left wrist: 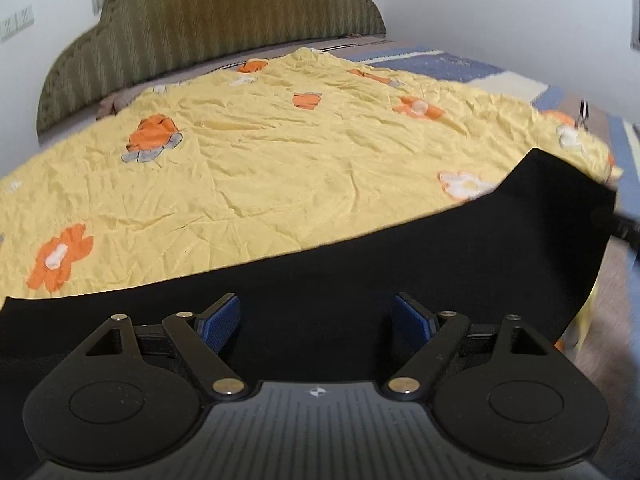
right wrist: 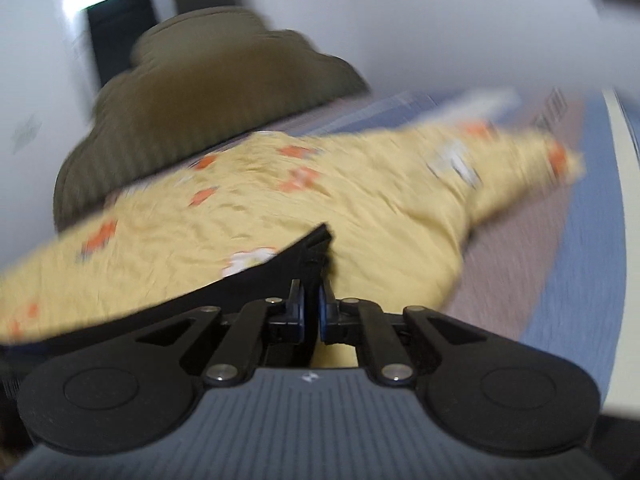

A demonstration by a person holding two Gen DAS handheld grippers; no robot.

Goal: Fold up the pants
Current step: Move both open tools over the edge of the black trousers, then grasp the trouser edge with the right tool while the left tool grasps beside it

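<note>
Black pants (left wrist: pixel 360 248) lie spread across the near part of a yellow flowered blanket (left wrist: pixel 280 160). Their right corner is lifted off the blanket. My left gripper (left wrist: pixel 316 308) hovers over the black cloth with its blue pads (left wrist: pixel 220 324) wide apart and nothing between them. In the blurred right wrist view, my right gripper (right wrist: pixel 311 292) is shut on the raised corner of the pants (right wrist: pixel 260 280), and the cloth runs down between the two pads. At the right edge of the left wrist view, a dark shape touches that lifted corner.
The blanket (right wrist: pixel 360 220) lies on a bed with a blue and brown striped cover (left wrist: pixel 460 64). An olive padded headboard (left wrist: pixel 224 20) stands at the far end against white walls. The striped cover (right wrist: pixel 560 260) lies bare to the right of the blanket.
</note>
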